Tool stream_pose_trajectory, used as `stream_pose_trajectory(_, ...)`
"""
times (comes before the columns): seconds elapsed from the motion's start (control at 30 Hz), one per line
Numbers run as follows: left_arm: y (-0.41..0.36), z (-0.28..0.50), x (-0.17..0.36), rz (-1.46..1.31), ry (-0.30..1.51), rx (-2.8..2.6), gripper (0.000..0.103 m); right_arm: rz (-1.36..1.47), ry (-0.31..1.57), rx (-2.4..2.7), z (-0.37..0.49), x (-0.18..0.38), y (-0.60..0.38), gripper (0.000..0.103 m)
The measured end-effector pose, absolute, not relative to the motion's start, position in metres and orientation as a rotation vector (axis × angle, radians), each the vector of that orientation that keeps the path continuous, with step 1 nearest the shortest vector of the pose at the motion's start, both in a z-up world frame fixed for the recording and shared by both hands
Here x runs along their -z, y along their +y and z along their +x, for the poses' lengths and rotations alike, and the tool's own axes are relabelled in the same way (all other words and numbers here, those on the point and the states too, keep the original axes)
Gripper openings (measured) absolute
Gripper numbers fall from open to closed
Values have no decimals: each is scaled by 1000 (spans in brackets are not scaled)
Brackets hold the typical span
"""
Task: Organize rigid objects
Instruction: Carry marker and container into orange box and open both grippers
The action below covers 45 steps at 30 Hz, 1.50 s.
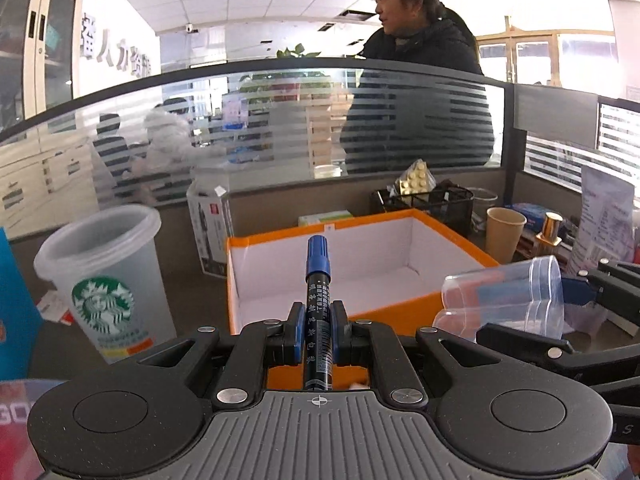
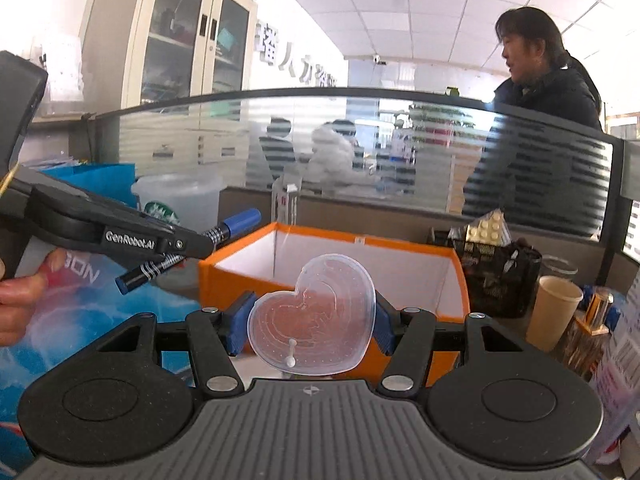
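Observation:
My left gripper (image 1: 317,326) is shut on a black marker (image 1: 319,304) with a blue cap, which points forward over the near edge of an orange box (image 1: 404,308) with a white inside. The same marker (image 2: 176,258) shows in the right wrist view, held in the left gripper (image 2: 176,246) to the left of the orange box (image 2: 224,276). My right gripper (image 2: 312,328) is shut on a clear heart-shaped plastic box (image 2: 314,324), held just in front of the orange box. In the left wrist view that clear box (image 1: 508,296) and the right gripper (image 1: 520,312) appear at the right.
A clear Starbucks cup (image 1: 106,280) stands left of the orange box. Behind it are a white carton (image 1: 210,232), a black mesh basket (image 1: 432,200) with a pill blister, a paper cup (image 1: 502,236) and a gold-topped item (image 1: 552,230). A frosted glass partition (image 1: 280,128) backs the desk; a person (image 1: 420,40) stands beyond.

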<state>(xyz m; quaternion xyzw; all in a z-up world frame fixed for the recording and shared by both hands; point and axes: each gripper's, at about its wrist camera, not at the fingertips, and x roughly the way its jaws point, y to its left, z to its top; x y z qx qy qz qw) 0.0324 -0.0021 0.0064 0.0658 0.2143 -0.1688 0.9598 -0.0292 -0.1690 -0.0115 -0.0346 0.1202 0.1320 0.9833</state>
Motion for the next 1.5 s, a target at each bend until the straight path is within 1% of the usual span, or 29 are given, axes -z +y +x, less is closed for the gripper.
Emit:
stream_pose_trajectory(0.3,-21,73,-19,152,436,352,11,-77,179,-252,14,-15,-176,56)
stream_pose_trajectory(0.43,-27,104,-18,130,477,355,11,-64,186,-249,47,-20,-181,56)
stream_pose_trajectory(0.73,-28,162,24,45,638,344,11,-78,312,-249,117,11,-177,56)
stream_pose_trajectory(0.97,-25,186,48,11,726,333,11,-109,400,-216,146,34,-169,56)
stream_pose_trajectory(1.17,-29,191,52,29,745,320,11,-125,460,-177,158,42,-166,56)
stream_pose_trajectory(1.5,-33,199,59,45,775,296,11,-52,581,-151,182,60,-176,57)
